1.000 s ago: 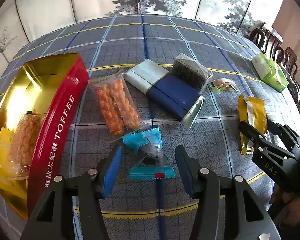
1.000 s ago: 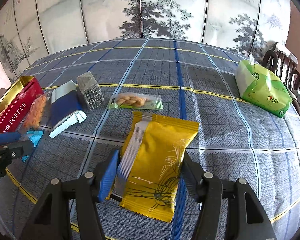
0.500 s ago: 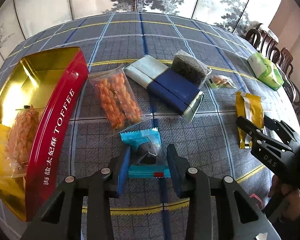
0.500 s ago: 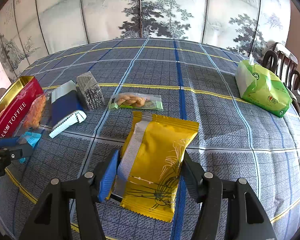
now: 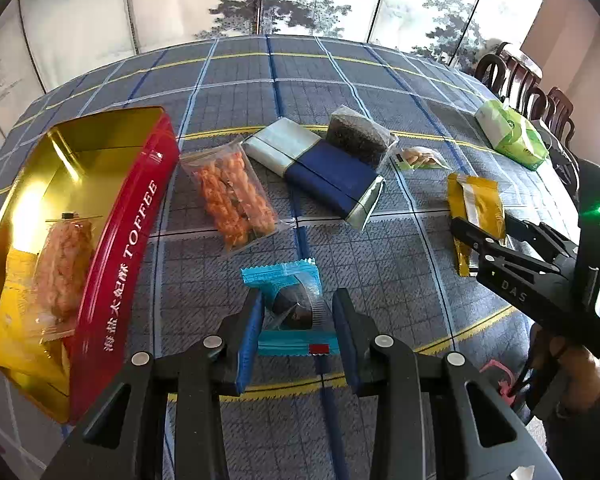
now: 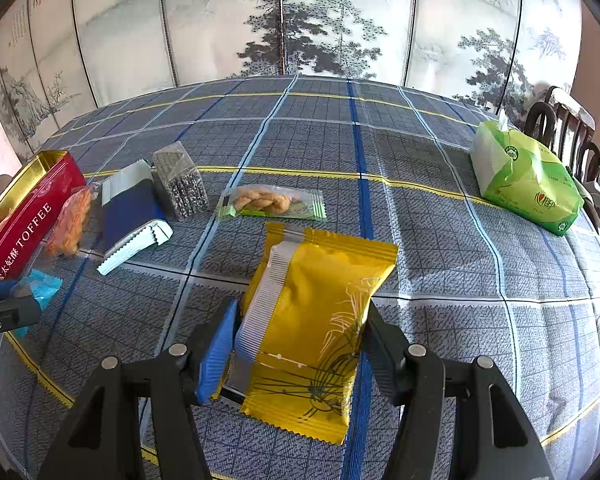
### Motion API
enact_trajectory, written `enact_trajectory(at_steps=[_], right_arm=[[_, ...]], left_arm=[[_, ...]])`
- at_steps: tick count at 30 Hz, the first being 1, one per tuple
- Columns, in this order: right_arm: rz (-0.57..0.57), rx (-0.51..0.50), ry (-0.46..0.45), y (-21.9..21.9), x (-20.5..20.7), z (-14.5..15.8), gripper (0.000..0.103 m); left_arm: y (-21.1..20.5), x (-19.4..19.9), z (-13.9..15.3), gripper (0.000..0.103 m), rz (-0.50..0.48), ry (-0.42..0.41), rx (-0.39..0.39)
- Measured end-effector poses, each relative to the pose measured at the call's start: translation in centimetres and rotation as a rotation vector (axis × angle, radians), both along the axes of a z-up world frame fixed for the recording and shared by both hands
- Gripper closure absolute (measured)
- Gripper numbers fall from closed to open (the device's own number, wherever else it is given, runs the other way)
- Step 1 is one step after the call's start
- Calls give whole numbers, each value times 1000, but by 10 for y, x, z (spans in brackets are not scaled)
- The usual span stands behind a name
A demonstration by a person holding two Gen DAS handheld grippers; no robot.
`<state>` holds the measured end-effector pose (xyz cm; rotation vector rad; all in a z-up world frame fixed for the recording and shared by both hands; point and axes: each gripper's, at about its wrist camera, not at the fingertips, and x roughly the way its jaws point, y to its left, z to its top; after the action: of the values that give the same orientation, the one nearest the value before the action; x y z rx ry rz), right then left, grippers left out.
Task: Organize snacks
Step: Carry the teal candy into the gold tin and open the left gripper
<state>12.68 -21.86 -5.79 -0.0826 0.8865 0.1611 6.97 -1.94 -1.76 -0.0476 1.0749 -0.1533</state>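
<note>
My left gripper (image 5: 296, 320) is shut on a small blue-wrapped snack (image 5: 290, 300) with a dark cake inside, held just above the checked tablecloth. To its left lies the open red TOFFEE tin (image 5: 128, 248), gold inside, holding a clear pack of fried twists (image 5: 62, 264) and a yellow pack. My right gripper (image 6: 300, 344) grips a yellow foil packet (image 6: 316, 308) by its two long edges, at the table's right. The same packet (image 5: 476, 204) shows between the right fingers in the left wrist view.
Loose on the cloth are an orange snack bag (image 5: 232, 196), a blue-and-white pack (image 5: 324, 172), a dark seed pack (image 5: 356, 136) and a small twist pack (image 6: 272, 202). A green tissue pack (image 6: 524, 176) lies far right, near wooden chairs (image 5: 540, 96).
The left jaws have closed on the blue-wrapped snack and the gripper has drawn back a little with it. The right gripper and its yellow packet have not moved.
</note>
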Motion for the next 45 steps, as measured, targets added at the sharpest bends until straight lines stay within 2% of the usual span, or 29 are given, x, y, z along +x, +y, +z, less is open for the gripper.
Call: enact_trajectory(at_steps=[22, 36, 45], right_arm=[[0, -2, 0, 2, 0, 0, 41], [1, -3, -1, 2, 0, 0, 41], [1, -4, -1, 3, 0, 0, 41]], left_arm=[[16, -13, 46, 72, -16, -91, 19], [86, -9, 60, 72, 113, -127, 81], [138, -5, 56, 72, 203, -121, 116]])
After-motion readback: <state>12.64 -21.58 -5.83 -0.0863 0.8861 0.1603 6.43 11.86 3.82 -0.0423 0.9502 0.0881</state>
